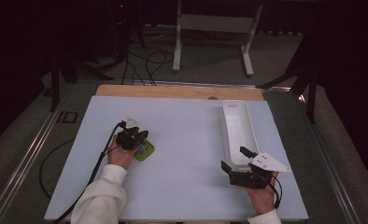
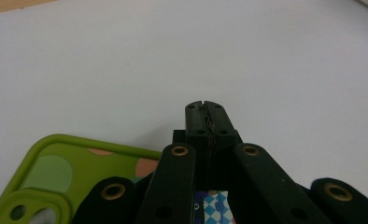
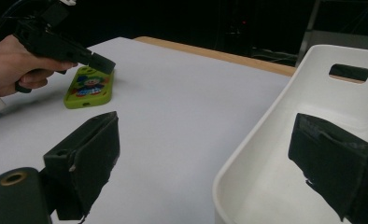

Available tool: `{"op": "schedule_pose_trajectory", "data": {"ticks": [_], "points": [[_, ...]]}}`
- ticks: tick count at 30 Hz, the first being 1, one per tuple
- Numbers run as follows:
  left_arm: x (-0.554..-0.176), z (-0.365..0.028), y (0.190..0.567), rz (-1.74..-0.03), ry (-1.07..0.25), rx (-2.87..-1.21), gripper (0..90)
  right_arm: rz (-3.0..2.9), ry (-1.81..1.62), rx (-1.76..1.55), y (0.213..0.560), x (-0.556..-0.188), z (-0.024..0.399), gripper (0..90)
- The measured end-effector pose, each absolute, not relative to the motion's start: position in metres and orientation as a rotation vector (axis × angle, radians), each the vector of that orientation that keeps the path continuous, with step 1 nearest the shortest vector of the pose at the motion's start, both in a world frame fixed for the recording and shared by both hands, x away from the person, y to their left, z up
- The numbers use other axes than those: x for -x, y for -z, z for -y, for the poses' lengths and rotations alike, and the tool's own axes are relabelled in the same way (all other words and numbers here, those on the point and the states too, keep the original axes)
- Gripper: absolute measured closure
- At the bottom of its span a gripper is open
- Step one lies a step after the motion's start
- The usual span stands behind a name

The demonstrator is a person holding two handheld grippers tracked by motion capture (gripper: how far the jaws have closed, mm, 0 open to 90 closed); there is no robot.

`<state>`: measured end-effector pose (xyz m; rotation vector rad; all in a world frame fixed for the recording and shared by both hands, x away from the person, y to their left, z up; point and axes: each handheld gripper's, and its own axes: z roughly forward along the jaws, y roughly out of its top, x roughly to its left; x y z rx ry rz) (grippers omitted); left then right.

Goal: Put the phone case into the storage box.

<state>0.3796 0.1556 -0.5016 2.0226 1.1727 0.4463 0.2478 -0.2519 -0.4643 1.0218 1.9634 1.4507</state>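
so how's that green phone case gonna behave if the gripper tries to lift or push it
The green phone case lies flat and looks thin, so it should slide rather than tip or roll. Its rounded, rubbery-looking rim suggests it may flex when pinched. It is probably light, so the shut left gripper above it could nudge it easily.

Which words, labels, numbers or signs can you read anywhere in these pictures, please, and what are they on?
None can be read.
Green phone case: a colourful cartoon picture, no legible lettering.
Its blue-and-white checkered patch, seen below the left gripper: a pattern, not text.
White bin: plain, no label.
Grey plate on the right gripper: small holes, no marking.
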Motion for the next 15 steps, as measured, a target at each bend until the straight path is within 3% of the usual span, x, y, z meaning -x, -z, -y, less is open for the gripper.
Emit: {"op": "schedule_pose_trajectory", "data": {"ticks": [15], "points": [[-0.385, -0.129, 0.503, -1.146, -0.402, -2.09, 90.0, -1.965, -1.449, -1.022, 0.465, -0.248, 0.253, 8.8]]}}
